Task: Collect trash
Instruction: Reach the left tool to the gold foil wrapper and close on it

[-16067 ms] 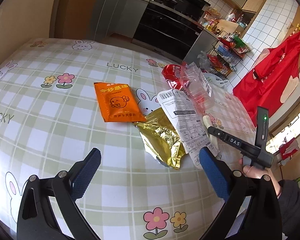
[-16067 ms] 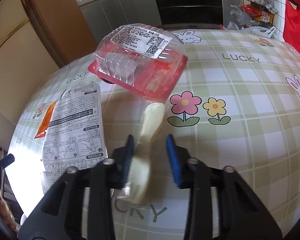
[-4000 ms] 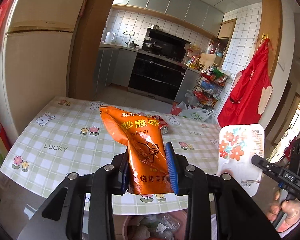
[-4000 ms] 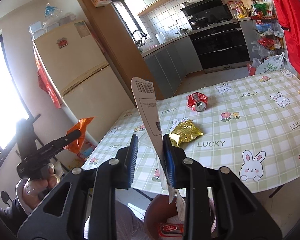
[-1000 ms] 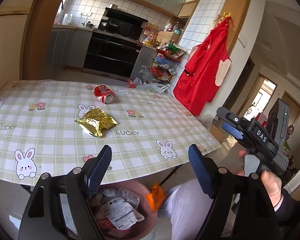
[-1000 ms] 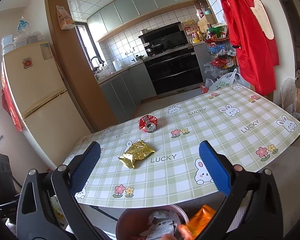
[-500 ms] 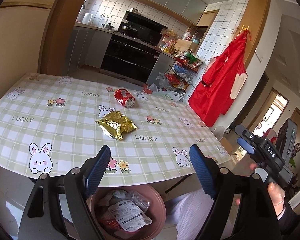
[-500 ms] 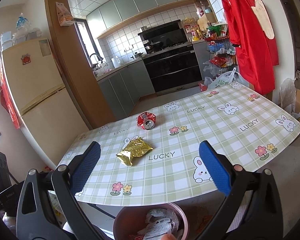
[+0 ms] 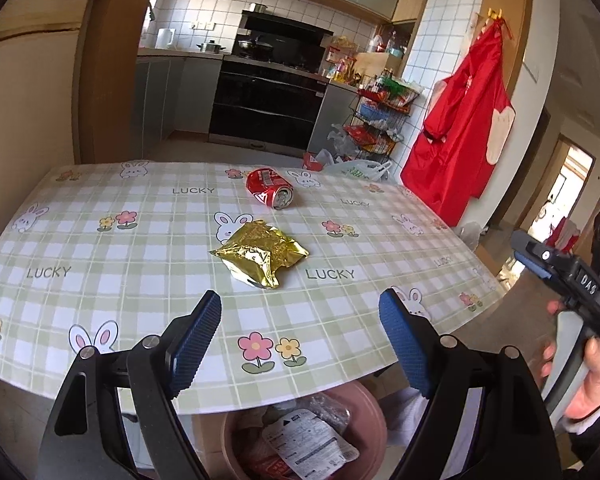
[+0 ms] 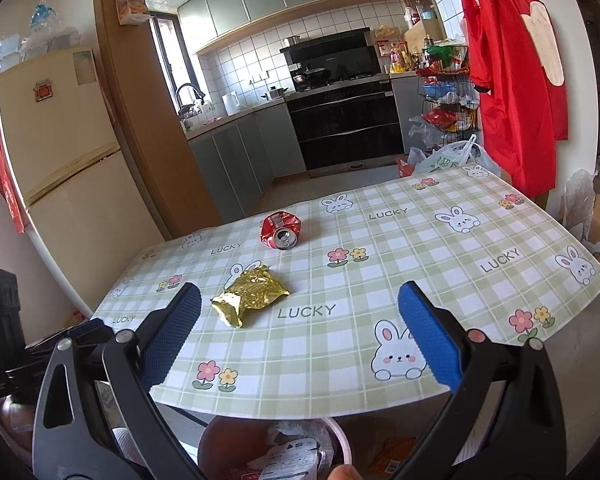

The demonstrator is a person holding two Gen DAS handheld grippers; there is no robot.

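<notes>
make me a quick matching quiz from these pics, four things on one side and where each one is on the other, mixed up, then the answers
Things
1. gold wrapper
2. red can
3. pink bin
4. red apron

Places
A. hanging on the wall at the right
B. on the floor below the table's near edge
C. lying on its side, far part of the table
D. middle of the table, by a LUCKY print

Pairs: 1-D, 2-C, 3-B, 4-A

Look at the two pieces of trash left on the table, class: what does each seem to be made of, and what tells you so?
Gold wrapper: probably metallised plastic film, shiny; it is crinkled, with bright glints on the folds.
Red can: likely thin aluminium, glossy printed body; it is dented, with a bare silvery end and a pull-tab opening.
</notes>
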